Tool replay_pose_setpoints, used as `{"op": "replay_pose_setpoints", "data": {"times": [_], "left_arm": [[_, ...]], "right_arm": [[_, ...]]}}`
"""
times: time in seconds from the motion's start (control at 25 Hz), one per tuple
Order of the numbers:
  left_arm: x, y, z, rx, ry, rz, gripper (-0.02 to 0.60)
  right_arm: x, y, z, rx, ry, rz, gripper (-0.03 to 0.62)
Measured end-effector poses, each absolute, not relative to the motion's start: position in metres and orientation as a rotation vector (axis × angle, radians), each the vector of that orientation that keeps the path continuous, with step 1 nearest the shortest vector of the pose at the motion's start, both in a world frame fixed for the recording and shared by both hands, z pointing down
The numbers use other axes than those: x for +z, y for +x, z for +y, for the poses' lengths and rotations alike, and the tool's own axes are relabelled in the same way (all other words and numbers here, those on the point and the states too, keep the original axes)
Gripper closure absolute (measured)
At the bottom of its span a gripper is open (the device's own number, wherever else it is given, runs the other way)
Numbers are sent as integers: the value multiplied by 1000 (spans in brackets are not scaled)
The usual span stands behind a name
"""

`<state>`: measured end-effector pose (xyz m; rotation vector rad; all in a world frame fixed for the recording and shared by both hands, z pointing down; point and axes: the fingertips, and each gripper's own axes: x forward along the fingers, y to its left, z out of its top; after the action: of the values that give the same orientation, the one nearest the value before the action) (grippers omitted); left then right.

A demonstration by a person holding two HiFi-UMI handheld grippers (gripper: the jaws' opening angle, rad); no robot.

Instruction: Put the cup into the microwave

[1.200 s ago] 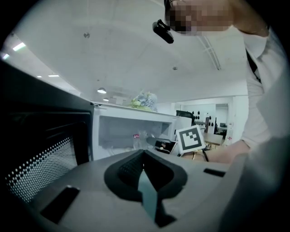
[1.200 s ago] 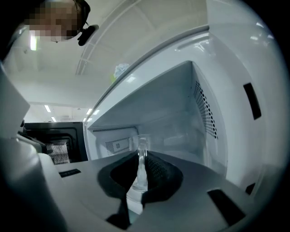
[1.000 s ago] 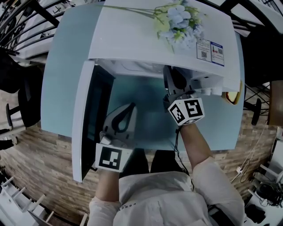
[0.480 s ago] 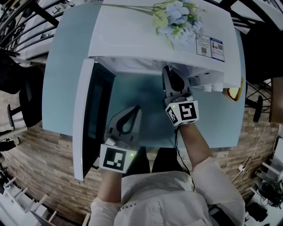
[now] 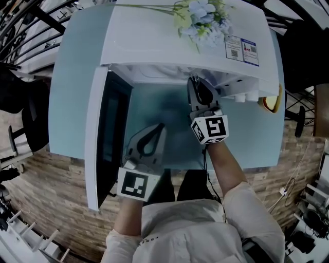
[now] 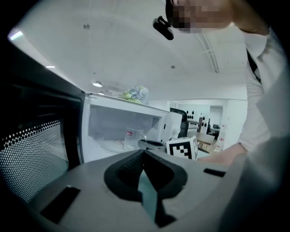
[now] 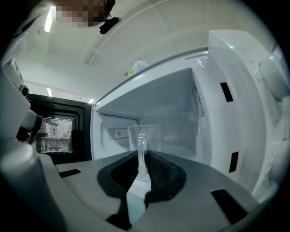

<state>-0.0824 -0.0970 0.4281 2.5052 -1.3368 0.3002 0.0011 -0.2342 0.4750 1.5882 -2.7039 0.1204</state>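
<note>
A clear glass cup (image 7: 144, 136) is held by its handle in my right gripper (image 7: 141, 153), which is shut on it. In the head view the right gripper (image 5: 195, 85) reaches into the open mouth of the white microwave (image 5: 169, 36), whose top hides the cup. The left gripper view shows the cup (image 6: 132, 138) inside the cavity opening, above the turntable; whether it rests there I cannot tell. My left gripper (image 5: 158, 127) hangs back over the table in front of the microwave, shut with nothing in it (image 6: 144, 152).
The microwave door (image 5: 100, 138) stands swung open on the left, close to my left gripper. A bunch of artificial flowers (image 5: 203, 15) lies on the microwave's top. The light blue table (image 5: 69, 77) carries the oven; a yellow-rimmed object (image 5: 271, 102) sits at its right.
My right gripper has sunk slightly with the cup at the microwave's mouth. The left gripper has barely moved.
</note>
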Motion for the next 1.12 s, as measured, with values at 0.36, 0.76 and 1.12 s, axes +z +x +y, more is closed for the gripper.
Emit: {"op": "replay_pose_setpoints", "data": {"times": [0.36,0.76,1.12], "left_arm": [[429,-81,-93,299,2515,-1308,581],[398,-67,-89,270,2574,-1294,580],[341,-57,-65,240,2639,-1331,581]], "right_arm": [[478,8,-236,191,1611,-2648,448],[436,36,-185,236,1628,-2635,434],[369,43,-107,271,1488,-2729,564]]}}
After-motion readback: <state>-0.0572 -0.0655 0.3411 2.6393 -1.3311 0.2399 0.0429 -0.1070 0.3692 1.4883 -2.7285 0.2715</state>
